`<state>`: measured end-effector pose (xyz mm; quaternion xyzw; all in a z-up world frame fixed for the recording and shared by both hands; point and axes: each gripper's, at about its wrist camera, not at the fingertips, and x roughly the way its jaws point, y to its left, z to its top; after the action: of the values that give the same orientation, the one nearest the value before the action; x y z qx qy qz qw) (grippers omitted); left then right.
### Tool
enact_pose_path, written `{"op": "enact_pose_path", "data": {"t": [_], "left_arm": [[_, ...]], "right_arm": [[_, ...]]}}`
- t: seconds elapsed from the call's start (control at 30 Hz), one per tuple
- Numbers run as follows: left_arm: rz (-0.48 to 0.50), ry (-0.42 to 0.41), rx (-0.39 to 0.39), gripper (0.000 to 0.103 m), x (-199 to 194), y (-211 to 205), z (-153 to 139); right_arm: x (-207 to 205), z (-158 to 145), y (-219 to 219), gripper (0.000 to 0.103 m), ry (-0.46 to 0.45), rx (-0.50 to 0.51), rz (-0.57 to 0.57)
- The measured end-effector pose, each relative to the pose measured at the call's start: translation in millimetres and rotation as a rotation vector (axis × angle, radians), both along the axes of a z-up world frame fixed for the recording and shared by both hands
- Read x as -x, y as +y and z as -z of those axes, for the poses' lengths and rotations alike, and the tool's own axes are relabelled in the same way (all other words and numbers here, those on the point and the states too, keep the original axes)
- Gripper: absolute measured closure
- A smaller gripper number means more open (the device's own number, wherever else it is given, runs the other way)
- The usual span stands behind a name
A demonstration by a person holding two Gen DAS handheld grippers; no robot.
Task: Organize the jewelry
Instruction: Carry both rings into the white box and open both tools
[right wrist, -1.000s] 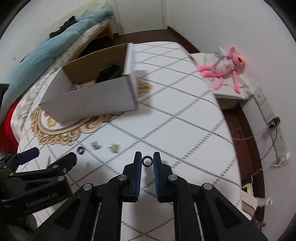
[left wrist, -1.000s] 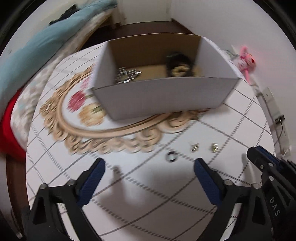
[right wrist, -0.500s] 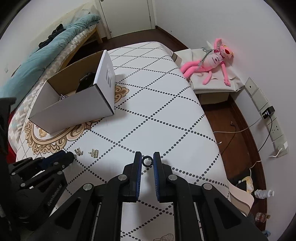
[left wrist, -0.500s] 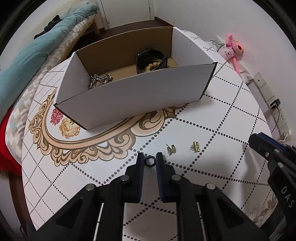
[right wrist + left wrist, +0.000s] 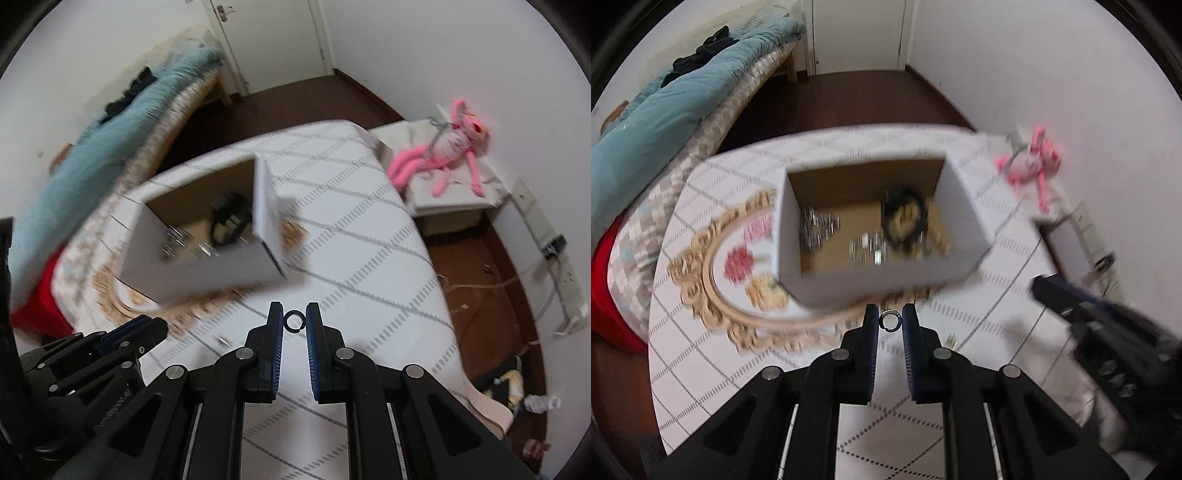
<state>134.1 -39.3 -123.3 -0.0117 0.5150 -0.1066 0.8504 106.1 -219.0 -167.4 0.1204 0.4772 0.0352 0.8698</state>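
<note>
The left gripper (image 5: 890,320) points forward and down over the patterned tablecloth (image 5: 1008,258), fingers drawn narrow and pinching a small silver ring (image 5: 890,319) at their tips; the open cardboard box (image 5: 882,273) sits just ahead of it, blurred jewelry on its floor; the right gripper (image 5: 294,319), alongside and angled the same way, clamps a small dark ring (image 5: 294,320) between its fingers; for it the box (image 5: 207,275) lies ahead to the left, a pink plush toy (image 5: 448,149) far ahead to the right.
</note>
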Motion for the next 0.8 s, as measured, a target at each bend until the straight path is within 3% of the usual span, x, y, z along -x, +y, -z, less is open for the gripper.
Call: {"op": "enact_pose_path", "data": {"t": [0.13, 0.27, 0.43, 0.53, 0.6, 0.7, 0.73, 0.8], "left_arm": [[-0.009, 0.023, 0.066, 0.093, -44, 15, -22], [-0.035, 0.047, 0.054, 0.093, -83, 27, -22], [-0.063, 0.136, 0.012, 0.091, -117, 36, -7], [-0.092, 0.180, -0.032, 0.078, -129, 39, 3], [-0.108, 0.183, -0.036, 0.051, -132, 43, 4], [-0.136, 0.153, -0.055, 0.030, -133, 50, -1], [-0.145, 0.146, -0.067, 0.029, -132, 52, -2], [-0.159, 0.140, -0.084, 0.029, -132, 56, -3]], "right_arm": [[-37, -23, 11, 0.090, -0.017, -0.065, -0.057], [-91, -32, 23, 0.090, 0.002, -0.066, -0.107], [-141, -24, 35, 0.090, 0.079, -0.024, -0.155], [-162, -18, 43, 0.090, 0.130, 0.014, -0.190], [-171, -13, 44, 0.089, 0.170, 0.032, -0.205], [-178, -7, 42, 0.087, 0.212, 0.040, -0.199], [-180, -7, 41, 0.083, 0.215, 0.050, -0.194], [-179, -9, 38, 0.068, 0.206, 0.053, -0.189]]}}
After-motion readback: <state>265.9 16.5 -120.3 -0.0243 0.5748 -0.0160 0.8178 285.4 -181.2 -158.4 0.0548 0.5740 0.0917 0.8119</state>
